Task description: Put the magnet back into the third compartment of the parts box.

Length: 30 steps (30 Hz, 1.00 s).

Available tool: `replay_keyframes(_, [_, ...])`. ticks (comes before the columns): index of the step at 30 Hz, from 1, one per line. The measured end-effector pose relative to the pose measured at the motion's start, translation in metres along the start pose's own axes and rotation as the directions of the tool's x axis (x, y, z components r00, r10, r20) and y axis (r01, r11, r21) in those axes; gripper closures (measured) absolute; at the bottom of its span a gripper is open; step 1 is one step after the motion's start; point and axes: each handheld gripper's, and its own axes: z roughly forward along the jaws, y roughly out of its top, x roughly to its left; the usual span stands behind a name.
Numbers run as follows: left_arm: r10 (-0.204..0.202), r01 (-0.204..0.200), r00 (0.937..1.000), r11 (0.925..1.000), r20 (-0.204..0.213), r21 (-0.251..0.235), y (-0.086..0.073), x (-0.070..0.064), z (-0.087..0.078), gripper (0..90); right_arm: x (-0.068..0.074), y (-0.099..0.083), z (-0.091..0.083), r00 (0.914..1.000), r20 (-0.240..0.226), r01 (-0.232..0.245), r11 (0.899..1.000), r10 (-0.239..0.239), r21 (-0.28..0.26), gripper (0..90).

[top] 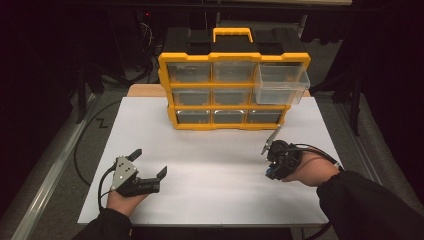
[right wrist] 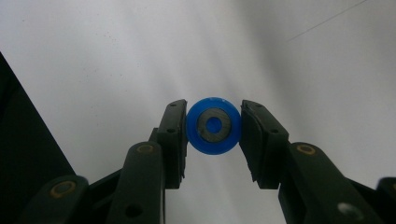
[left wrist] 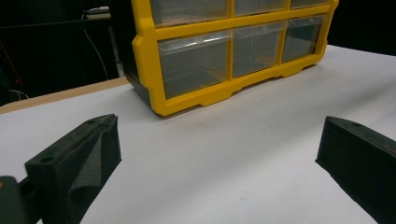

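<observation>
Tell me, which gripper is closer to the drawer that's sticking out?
Right. The right gripper, holding a blue disc, sits just below the pulled-out drawer. The left gripper is far off at the table's near-left.

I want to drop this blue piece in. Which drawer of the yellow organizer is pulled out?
The top-right drawer: it juts forward from the organizer, while the other eight sit flush.

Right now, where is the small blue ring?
In the right gripper view, the blue ring sits clamped between the right gripper fingers, above the white table.
</observation>
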Motion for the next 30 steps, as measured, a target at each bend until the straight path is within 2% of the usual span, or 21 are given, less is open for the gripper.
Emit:
replay_keyframes(16, [-0.003,0.003,1.0000,1.0000,-0.001,-0.004,0.000,0.000,0.000,0.3,-0.004,0.004,-0.023,1.0000,0.001,0.008,1.000,-0.008,0.015,64.9])
replay_keyframes(20, [-0.003,0.003,1.0000,1.0000,0.001,-0.004,0.000,0.000,-0.001,0.3,-0.005,0.005,-0.028,1.0000,0.004,-0.005,1.000,0.005,0.017,64.9])
replay_keyframes(30, [-0.005,0.005,1.0000,1.0000,0.000,-0.006,0.000,0.000,-0.001,0.3,-0.007,0.010,-0.041,0.9999,-0.006,0.014,0.999,-0.014,0.033,64.9])
